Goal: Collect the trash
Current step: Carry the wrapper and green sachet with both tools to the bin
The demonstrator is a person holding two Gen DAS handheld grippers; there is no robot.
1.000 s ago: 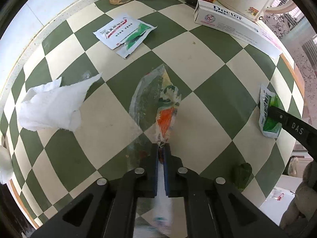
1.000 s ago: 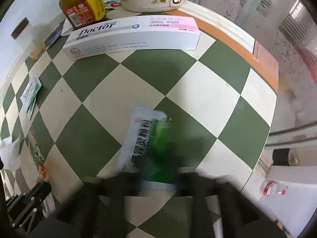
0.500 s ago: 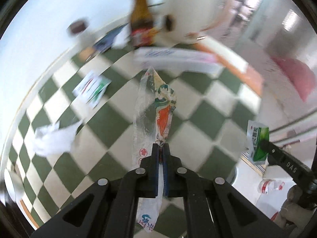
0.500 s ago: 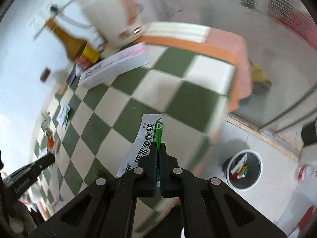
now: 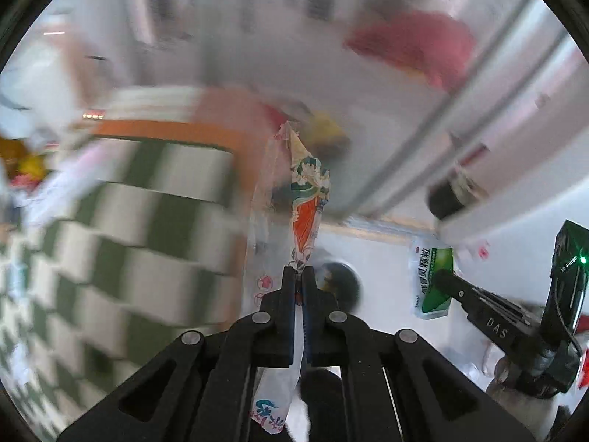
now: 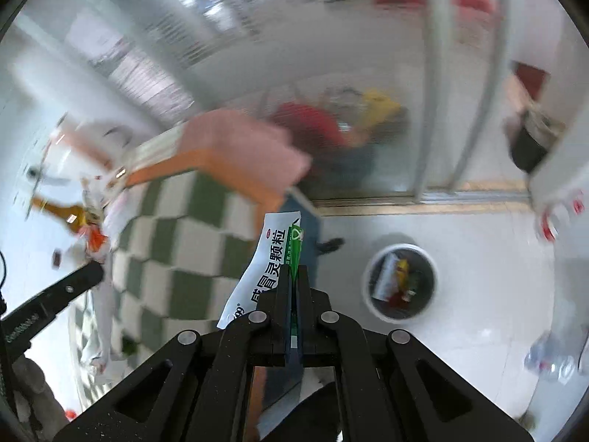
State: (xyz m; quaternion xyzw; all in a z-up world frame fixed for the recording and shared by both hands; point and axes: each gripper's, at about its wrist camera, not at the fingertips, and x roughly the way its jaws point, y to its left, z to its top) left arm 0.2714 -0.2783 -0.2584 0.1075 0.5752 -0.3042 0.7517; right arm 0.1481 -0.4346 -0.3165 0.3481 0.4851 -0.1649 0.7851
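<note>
My left gripper point(image 5: 299, 272) is shut on a clear plastic wrapper point(image 5: 305, 199) printed in orange and teal, which sticks up ahead of the fingertips. My right gripper point(image 6: 293, 272) is shut on a green and white medicine sachet point(image 6: 270, 254). The same sachet point(image 5: 431, 280) shows at the right of the left wrist view, held by the other gripper's black fingers. Both grippers are off the edge of the green and white checkered table point(image 6: 173, 258), above the floor. A white trash bin point(image 6: 401, 281) with several wrappers inside stands on the floor, right of the right gripper; in the left wrist view a dark blurred round shape point(image 5: 342, 287) lies just past the fingertips.
The table's orange edge point(image 6: 221, 173) is to the left. A clear plastic bottle point(image 6: 556, 353) lies on the white floor at the right. A metal-framed glass door point(image 6: 434, 110) stands behind the bin. A brown sauce bottle point(image 6: 59, 210) is blurred at the far left.
Both grippers have swung from over the table to beyond its edge, carrying the wrapper and the sachet. The bin has come closer in the right wrist view. Jaws stay shut.
</note>
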